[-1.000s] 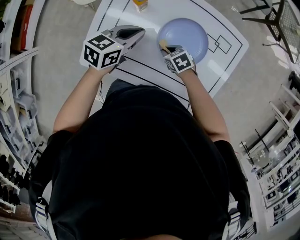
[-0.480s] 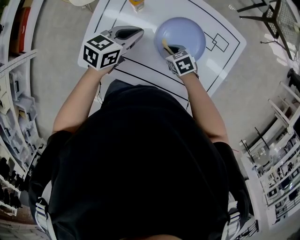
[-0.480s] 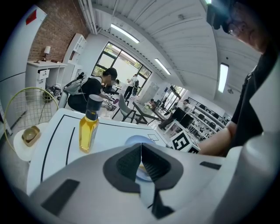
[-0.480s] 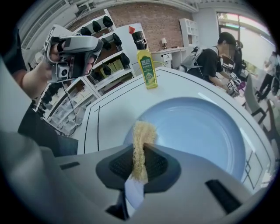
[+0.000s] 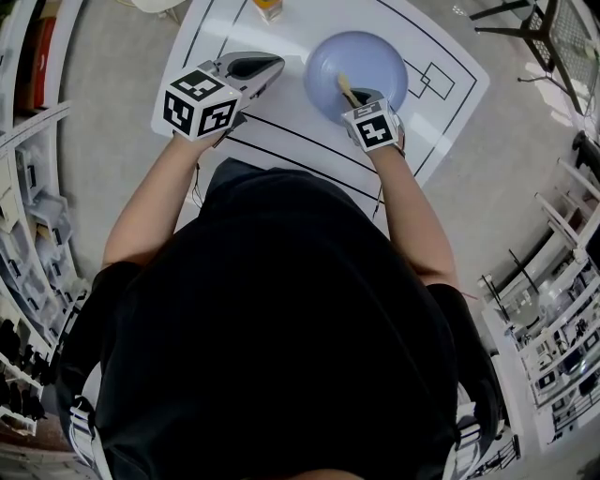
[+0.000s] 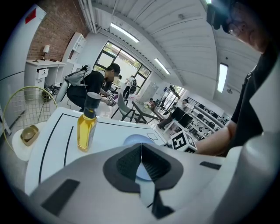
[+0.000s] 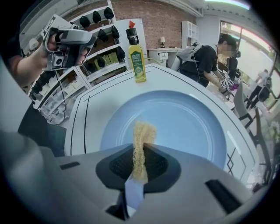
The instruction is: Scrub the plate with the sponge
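Note:
A pale blue plate (image 5: pixel 361 58) (image 7: pixel 175 127) lies on the white table (image 5: pixel 281 122). My right gripper (image 5: pixel 359 96) (image 7: pixel 140 151) is shut on a thin yellow sponge (image 7: pixel 141 140) (image 5: pixel 345 89), which sticks out over the plate's near part. Whether the sponge touches the plate I cannot tell. My left gripper (image 5: pixel 267 64) (image 6: pixel 141 164) hovers left of the plate, shut, with nothing between its jaws. The plate (image 6: pixel 138 141) shows just beyond the left jaws in the left gripper view.
A yellow soap bottle (image 7: pixel 138 59) (image 6: pixel 86 127) (image 5: pixel 268 7) stands at the table's far edge. Black lines mark the white tabletop. Shelving (image 7: pixel 94 52) stands to the left, a black chair (image 5: pixel 553 33) to the right. People work at desks in the background.
My right gripper has moved rightward across the plate's near part with the sponge. The left gripper has stayed in place.

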